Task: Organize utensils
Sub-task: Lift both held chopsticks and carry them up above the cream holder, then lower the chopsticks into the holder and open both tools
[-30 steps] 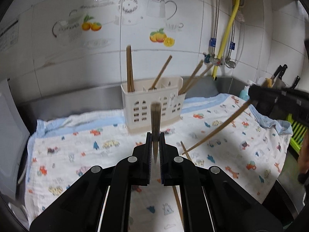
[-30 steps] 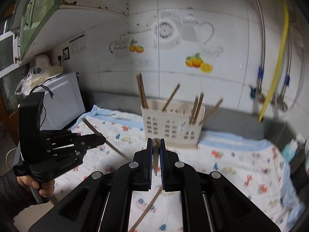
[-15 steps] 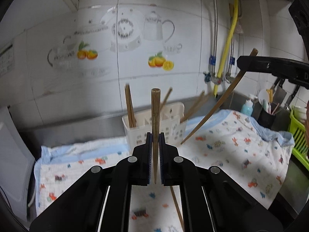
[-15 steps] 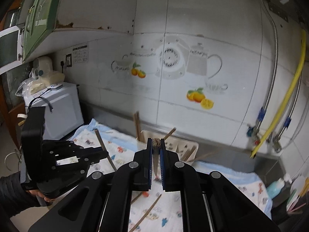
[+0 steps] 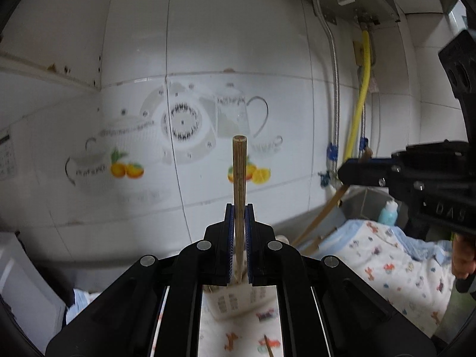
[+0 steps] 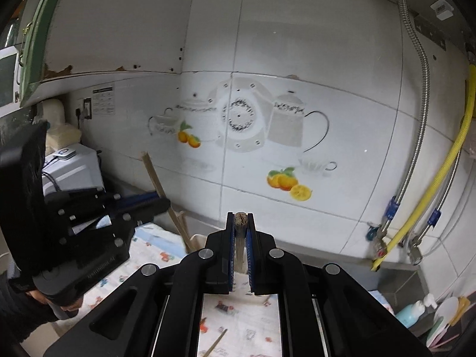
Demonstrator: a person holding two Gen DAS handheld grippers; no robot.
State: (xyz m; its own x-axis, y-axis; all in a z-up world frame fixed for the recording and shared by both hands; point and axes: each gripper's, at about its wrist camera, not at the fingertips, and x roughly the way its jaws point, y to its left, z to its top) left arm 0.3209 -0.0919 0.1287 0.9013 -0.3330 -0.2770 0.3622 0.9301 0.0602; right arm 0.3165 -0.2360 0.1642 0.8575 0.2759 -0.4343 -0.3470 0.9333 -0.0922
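The left gripper (image 5: 239,217) is closed on a chopstick (image 5: 239,184), its blue-padded fingers (image 5: 228,238) pressing the stick from both sides. This chopstick is pale bamboo with fine lengthwise grain, square-cut at its blunt top end, and it stands nearly upright, rising well above the fingertips against the tiled wall (image 5: 208,59) with its teapot-and-orange decal. Its lower part runs down between the pads and out of sight. Below the gripper, the white slotted holder (image 5: 235,303) sits on the cloth (image 5: 386,267), a pale sheet printed with small coloured figures that covers the surface; the holder is blurred and mostly hidden. A loose chopstick (image 5: 268,346) lies on the cloth at the bottom edge. To the right, the right gripper (image 5: 342,175) is likewise clamped on a second chopstick (image 5: 321,217), brown and slanting down toward the holder. In the right wrist view that stick (image 6: 239,238) shows end-on between the fingers, its tip dark and rough, only just clearing the pads. In the same view the left gripper's chopstick (image 6: 154,178) tilts leftward at the top, and another loose stick (image 6: 218,342) lies on the cloth.
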